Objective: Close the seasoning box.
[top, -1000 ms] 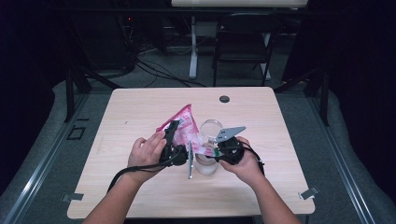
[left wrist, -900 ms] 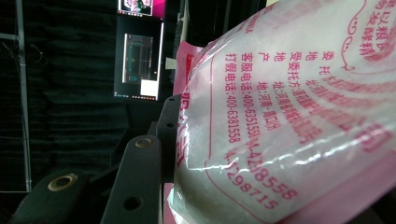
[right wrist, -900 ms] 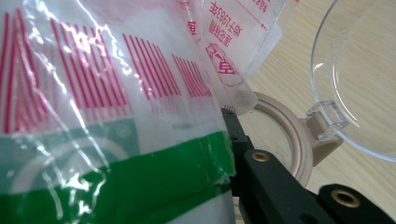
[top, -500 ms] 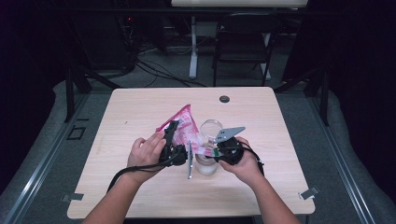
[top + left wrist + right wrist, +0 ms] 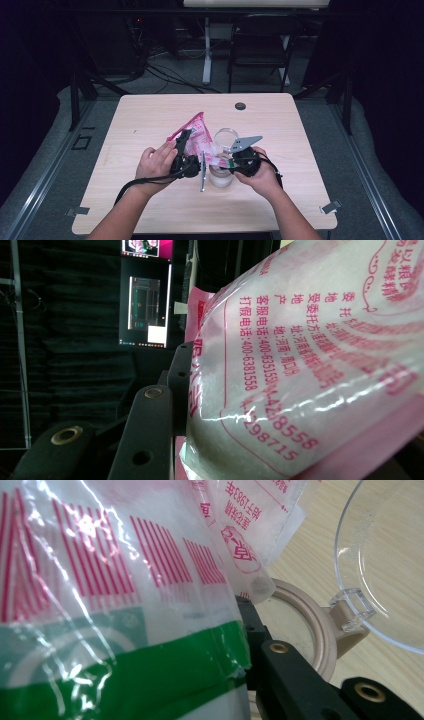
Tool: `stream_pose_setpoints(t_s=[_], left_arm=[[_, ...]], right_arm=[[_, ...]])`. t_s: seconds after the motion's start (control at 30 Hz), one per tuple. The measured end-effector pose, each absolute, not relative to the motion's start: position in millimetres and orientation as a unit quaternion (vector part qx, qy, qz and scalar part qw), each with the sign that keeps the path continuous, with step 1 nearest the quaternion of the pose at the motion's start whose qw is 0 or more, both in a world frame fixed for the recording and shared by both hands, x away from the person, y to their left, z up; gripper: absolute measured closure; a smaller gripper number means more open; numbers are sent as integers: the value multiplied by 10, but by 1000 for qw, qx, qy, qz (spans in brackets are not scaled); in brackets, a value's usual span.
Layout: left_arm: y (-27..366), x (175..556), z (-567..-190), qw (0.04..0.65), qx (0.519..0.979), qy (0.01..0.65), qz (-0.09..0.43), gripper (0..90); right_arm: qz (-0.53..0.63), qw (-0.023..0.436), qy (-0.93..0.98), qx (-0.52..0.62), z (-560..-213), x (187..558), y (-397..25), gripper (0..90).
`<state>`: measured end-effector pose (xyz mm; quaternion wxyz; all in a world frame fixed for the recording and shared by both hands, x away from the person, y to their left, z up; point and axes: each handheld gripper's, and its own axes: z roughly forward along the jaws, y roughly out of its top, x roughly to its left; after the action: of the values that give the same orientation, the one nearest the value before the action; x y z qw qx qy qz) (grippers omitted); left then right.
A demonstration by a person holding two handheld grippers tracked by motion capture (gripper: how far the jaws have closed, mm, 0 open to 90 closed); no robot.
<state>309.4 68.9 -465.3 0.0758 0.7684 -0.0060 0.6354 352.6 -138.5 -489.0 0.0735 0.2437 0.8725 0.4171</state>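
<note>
A pink-and-white plastic bag (image 5: 196, 136) of white grains hangs tilted above the table's middle, held from both sides. My left gripper (image 5: 184, 142) is shut on its left edge; the left gripper view has the bag (image 5: 310, 355) pressed against the black jaw. My right gripper (image 5: 229, 163) is shut on the bag's lower corner, the green-and-white printed part (image 5: 125, 645). Under that corner stands a small jar (image 5: 221, 178) with a beige rim (image 5: 320, 630). Its clear hinged lid (image 5: 226, 136) is swung open toward the far side (image 5: 385, 560).
The wooden table (image 5: 300, 200) has a black round cap (image 5: 240, 106) near its far edge. A dark chair (image 5: 260, 50) and cables stand behind the table. A lit monitor (image 5: 145, 305) hangs in the dark background.
</note>
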Motion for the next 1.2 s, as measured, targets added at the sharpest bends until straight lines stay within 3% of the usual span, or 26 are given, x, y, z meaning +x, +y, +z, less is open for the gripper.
stream_pose_setpoints(t_s=[1.2], left_arm=[[644,3043,-4619,39,753,-54,654,645]], right_arm=[[424,74,869,245,-4873,3528,-1417,900]])
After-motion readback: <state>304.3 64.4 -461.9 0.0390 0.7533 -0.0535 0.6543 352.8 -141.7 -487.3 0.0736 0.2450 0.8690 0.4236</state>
